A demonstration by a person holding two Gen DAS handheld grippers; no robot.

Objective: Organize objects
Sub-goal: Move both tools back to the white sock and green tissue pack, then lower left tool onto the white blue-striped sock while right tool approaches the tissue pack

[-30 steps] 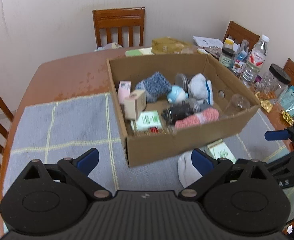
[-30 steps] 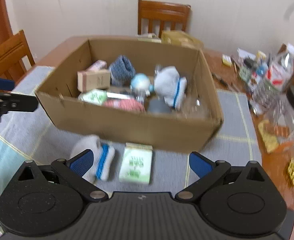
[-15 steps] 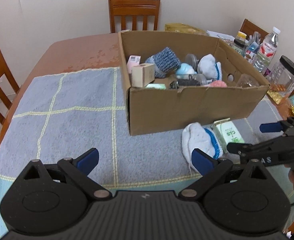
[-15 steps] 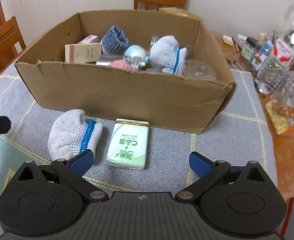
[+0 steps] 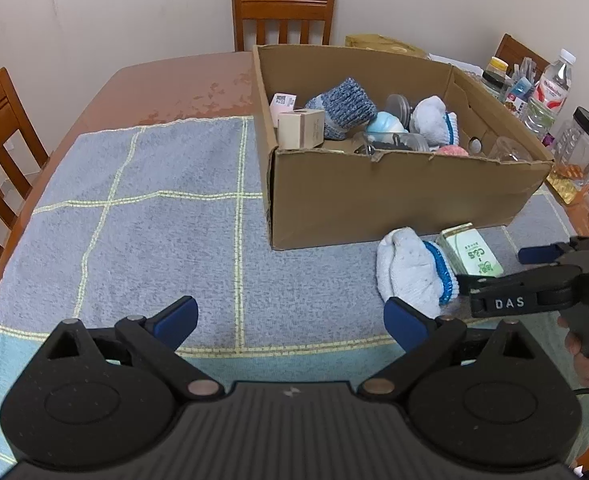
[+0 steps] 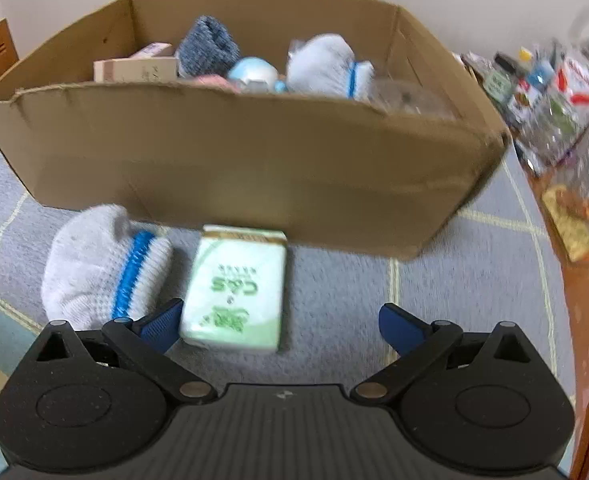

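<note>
Right claw (image 6: pixel 280 322) hangs released over the green tissue pack (image 6: pixel 236 288) (white sock (image 6: pixel 102 266) just beside). Left claw (image 5: pixel 290 318) is released too, above the bench cloth (image 5: pixel 154 232).

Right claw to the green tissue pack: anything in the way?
Nothing visible. The right claw is open, with the tissue pack lying just ahead on the cloth; the rolled sock lies beside it, off the path.

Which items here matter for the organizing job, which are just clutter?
Job:
cardboard box
white sock
tissue pack
right gripper, open
left gripper, open

Lying about:
water bottle
clear jar
chair
</note>
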